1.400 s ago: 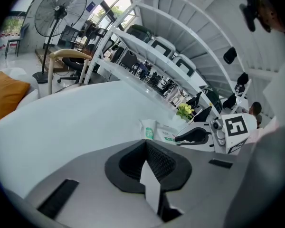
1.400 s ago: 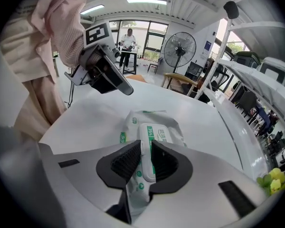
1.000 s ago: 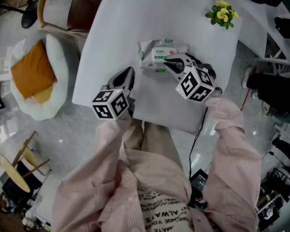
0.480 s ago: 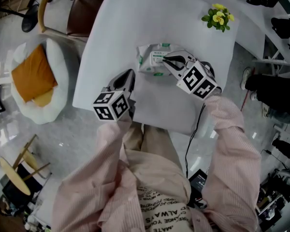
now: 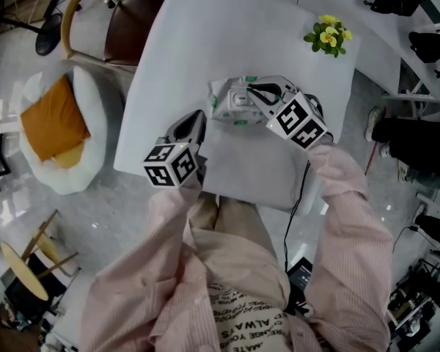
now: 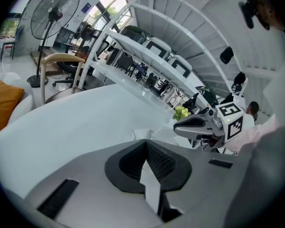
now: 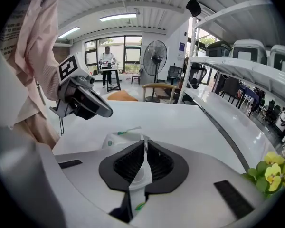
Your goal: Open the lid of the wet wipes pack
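The white wet wipes pack (image 5: 231, 97) with green print lies on the white table (image 5: 205, 35), just beyond both grippers. My right gripper (image 5: 254, 91) is over the pack's right part and is shut on the pack's thin white lid flap. In the right gripper view that lid (image 7: 138, 172) runs between the black pads, and the pack (image 7: 119, 138) shows beyond the right gripper (image 7: 145, 139). My left gripper (image 5: 196, 120) hovers to the pack's near left, apart from it. Its jaws meet with nothing between them in the left gripper view (image 6: 145, 142), where a pack corner (image 6: 141, 133) peeks past them.
A small pot of yellow flowers (image 5: 326, 35) stands at the table's far right corner. A brown chair (image 5: 125, 17) is at the far left edge. An orange cushion on a white pouf (image 5: 55, 119) lies on the floor at left. A black cable (image 5: 297, 196) hangs off the near edge.
My right gripper has risen and rolled slightly with the lid flap pinched in it, so the flap stands lifted off the pack. The left gripper has kept still.
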A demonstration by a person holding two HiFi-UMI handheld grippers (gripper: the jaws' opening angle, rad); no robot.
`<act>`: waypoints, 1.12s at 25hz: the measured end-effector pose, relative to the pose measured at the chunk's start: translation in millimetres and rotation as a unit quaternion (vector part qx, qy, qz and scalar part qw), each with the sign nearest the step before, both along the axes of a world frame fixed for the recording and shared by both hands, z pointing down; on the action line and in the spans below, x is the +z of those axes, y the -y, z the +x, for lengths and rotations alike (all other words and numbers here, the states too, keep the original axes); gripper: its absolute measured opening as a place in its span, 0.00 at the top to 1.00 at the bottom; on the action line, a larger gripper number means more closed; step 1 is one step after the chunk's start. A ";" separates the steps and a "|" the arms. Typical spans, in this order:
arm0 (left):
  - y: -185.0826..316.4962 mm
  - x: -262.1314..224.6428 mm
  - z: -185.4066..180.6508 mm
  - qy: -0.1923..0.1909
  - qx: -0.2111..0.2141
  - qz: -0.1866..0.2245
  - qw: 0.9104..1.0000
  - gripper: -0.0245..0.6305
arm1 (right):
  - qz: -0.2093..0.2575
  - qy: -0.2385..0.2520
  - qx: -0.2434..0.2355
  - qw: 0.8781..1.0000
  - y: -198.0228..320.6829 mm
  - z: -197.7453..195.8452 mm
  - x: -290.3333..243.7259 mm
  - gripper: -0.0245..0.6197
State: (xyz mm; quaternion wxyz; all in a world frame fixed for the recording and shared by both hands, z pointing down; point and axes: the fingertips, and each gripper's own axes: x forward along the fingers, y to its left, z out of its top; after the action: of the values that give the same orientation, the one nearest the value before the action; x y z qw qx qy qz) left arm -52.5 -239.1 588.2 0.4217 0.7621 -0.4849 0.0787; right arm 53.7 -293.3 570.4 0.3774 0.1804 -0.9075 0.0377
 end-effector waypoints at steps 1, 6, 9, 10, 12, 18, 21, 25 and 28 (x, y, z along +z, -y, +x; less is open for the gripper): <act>1.2 -0.6 0.1 0.000 0.000 0.000 1.000 0.96 | 0.000 0.001 0.004 1.000 2.5 0.0 -0.1 0.94; 6.6 -3.0 0.6 0.000 0.001 0.001 1.000 0.96 | 0.005 0.006 0.018 1.000 13.2 -0.8 -0.5 0.94; 9.8 -3.8 2.0 0.000 0.002 0.001 1.000 0.96 | 0.005 0.009 0.026 1.000 18.3 -0.6 0.5 0.94; 10.9 -4.1 2.6 0.000 0.003 0.001 1.000 0.96 | 0.005 0.011 0.029 1.000 20.3 -0.4 0.9 0.94; 13.2 -4.0 3.7 0.000 0.003 0.000 1.000 0.96 | 0.004 0.014 0.035 0.999 24.4 -0.1 1.9 0.94; 18.2 -2.5 7.2 0.000 0.005 -0.002 1.000 0.96 | 0.004 0.021 0.055 0.998 35.6 0.4 7.8 0.94; 19.6 -1.6 7.6 0.000 0.006 -0.004 1.000 0.96 | 0.010 0.020 0.064 0.998 40.3 0.0 10.9 0.94; 22.1 -0.5 8.7 0.001 0.007 -0.005 1.000 0.96 | 0.012 0.022 0.083 0.996 46.8 0.7 15.7 0.94; 20.9 -0.8 9.7 0.001 0.007 -0.007 1.000 0.96 | 0.008 0.028 0.100 0.995 49.0 0.7 17.1 0.94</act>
State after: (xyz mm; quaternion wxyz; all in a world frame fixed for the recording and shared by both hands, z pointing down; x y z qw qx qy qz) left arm -42.9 -259.9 587.3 0.4256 0.7627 -0.4795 0.0858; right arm 54.3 -342.3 587.5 0.3446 0.2720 -0.8955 0.0731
